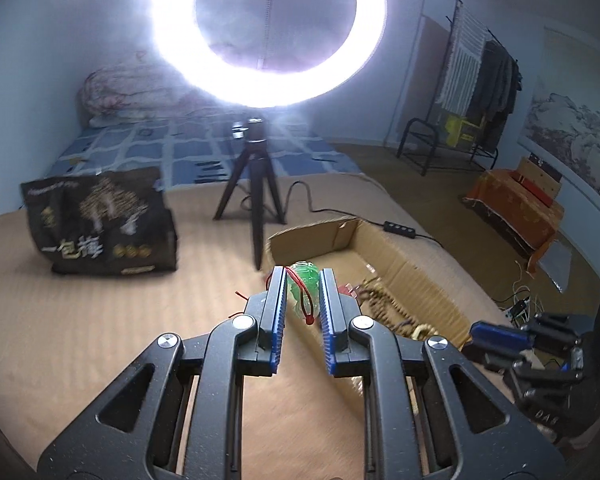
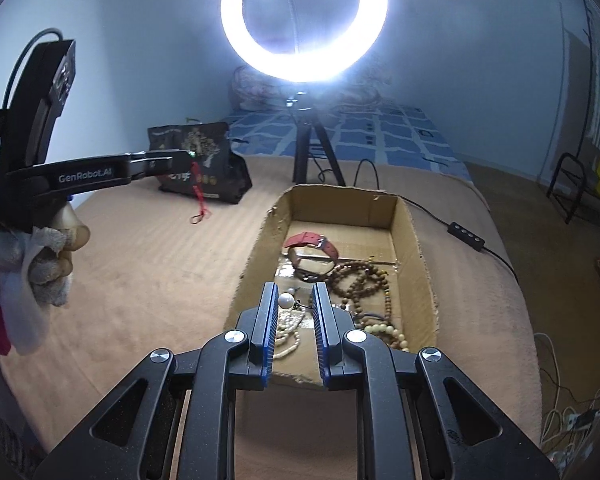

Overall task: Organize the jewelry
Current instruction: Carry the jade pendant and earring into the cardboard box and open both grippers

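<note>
Blue ribbed pads line both grippers. Nearest in the left wrist view, the left gripper (image 1: 303, 280) has its jaws drawn narrow around a green pendant (image 1: 305, 286) on a red cord (image 1: 300, 294), lifted above the tan blanket (image 1: 100, 320) just left of the cardboard box (image 1: 404, 256). From the right wrist view, that cord dangles from the left gripper's tip, and a hand (image 2: 56, 256) in a pale fingerless glove holds the tool.

The right gripper (image 2: 296, 294) hangs over the near end of the box, jaws narrow, with a white pearl (image 2: 287, 301) between the pads; whether they press on it cannot be told. Below lies a strand of cream beads (image 2: 288, 336). Further inside the box are brown wooden bead strings (image 2: 360, 280) and a red-strapped watch (image 2: 312, 242).

Beyond the box stand a black printed bag (image 2: 208, 160) and a tripod (image 2: 314, 152) carrying a glaring ring light (image 2: 304, 12), with a blue patterned mat (image 2: 380, 132) behind.
</note>
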